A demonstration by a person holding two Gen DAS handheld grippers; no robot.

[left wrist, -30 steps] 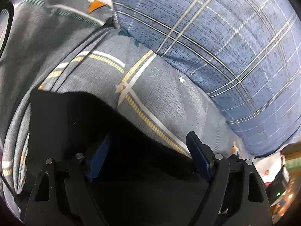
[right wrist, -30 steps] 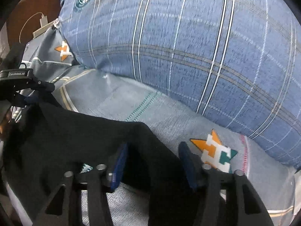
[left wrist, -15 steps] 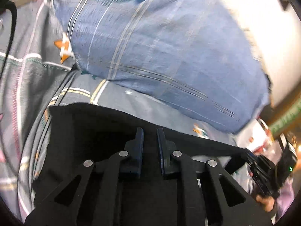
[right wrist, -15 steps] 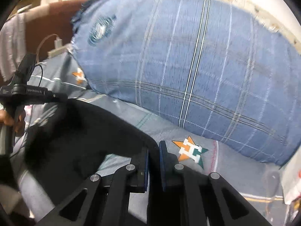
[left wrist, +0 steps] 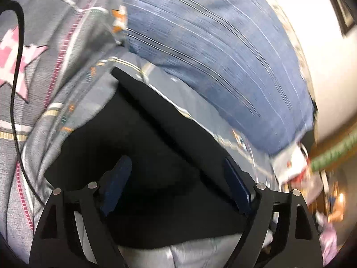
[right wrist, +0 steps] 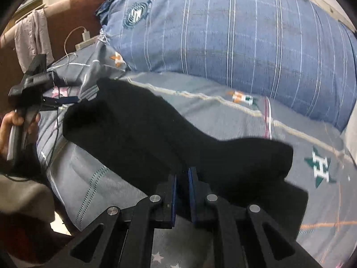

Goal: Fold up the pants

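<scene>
Left wrist view: the left gripper [left wrist: 176, 178] fills the bottom of the frame with its blue pads set wide apart, clamping nothing. The black pants [left wrist: 156, 156] spread across the centre and lower middle, lying between and under the parted fingers on the grey patterned bedsheet [left wrist: 44, 84]. A blue plaid pillow [left wrist: 212, 55] takes the upper right, and a thin black cable [left wrist: 17, 67] curves down the left edge. The frame is motion-blurred, so fine folds cannot be read.

Right wrist view: the right gripper [right wrist: 181, 178] sits bottom centre, its pads drawn nearly together on an edge of the pants [right wrist: 156, 134] — a pinch that probably keeps this end anchored. The dark cloth runs from the middle left to the lower right across the bedsheet [right wrist: 223, 116], below the pillow [right wrist: 234, 33]. At the left edge a hand holds the other gripper's handle just beside the garment's far end.
</scene>
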